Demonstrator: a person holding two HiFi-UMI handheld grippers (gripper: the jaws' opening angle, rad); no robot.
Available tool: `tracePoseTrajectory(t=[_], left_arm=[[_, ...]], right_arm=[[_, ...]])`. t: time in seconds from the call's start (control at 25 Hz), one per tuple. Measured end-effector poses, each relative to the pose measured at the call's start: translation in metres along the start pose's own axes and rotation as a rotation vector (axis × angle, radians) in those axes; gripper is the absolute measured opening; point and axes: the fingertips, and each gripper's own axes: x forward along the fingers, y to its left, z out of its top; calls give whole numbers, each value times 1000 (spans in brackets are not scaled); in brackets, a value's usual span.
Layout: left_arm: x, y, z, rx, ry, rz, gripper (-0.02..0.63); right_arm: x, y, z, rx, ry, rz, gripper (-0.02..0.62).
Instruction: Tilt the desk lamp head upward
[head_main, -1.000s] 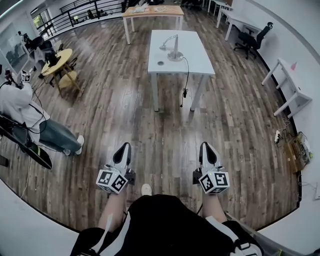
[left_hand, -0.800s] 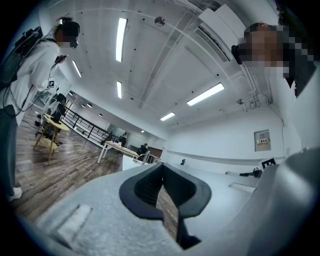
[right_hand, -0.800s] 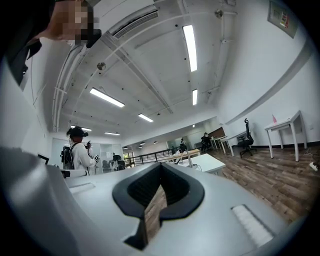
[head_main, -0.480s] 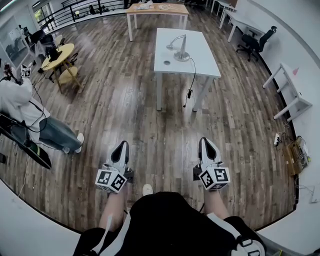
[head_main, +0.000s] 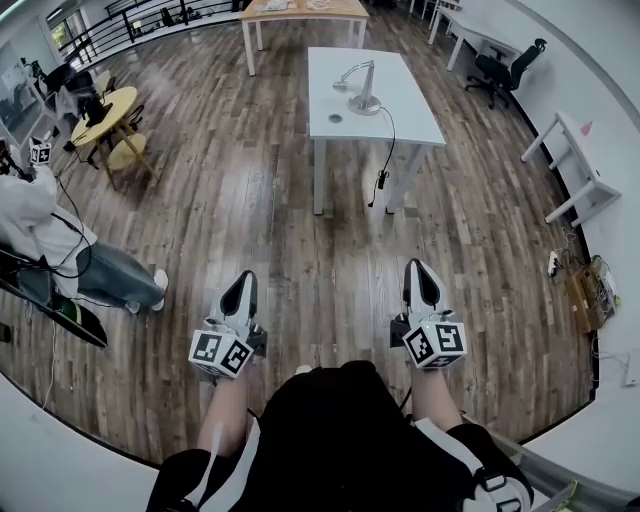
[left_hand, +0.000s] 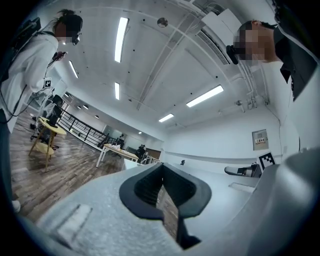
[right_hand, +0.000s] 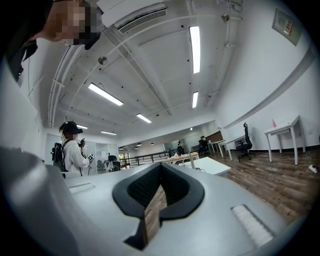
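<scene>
Standing well apart from the white table (head_main: 405, 120), the person holds the left gripper (head_main: 244, 280) and the right gripper (head_main: 418, 270) out in front, side by side, each with its jaws pressed together and nothing between them. The desk lamp (head_main: 364, 90) stands near the middle of that table, its post upright and its arm bending over so that the lamp head (head_main: 341, 85) points down at the tabletop; its cord (head_main: 386, 150) trails over the near edge and hangs beside a table leg. The step in hand looks like getting within reach, so nothing can be gripped yet. To do it well, the person would likely come up to the near end of the table, keep clear of the dangling cord, and spread one gripper's jaws before reaching. A hold on the arm just behind the head, with the other gripper steadying the base, should let the head tip up slowly without the lamp sliding or toppling.
</scene>
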Motion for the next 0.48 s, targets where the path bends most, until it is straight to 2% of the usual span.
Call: tracePoseTrajectory(t=[0.2, 0.48], left_arm=[[14, 11, -8, -11, 32, -4, -2], [64, 13, -19, -5, 27, 3, -2]], right_arm=[[13, -6, 2, 5, -5, -19, 5], [55, -48, -1, 28, -1, -26, 5]])
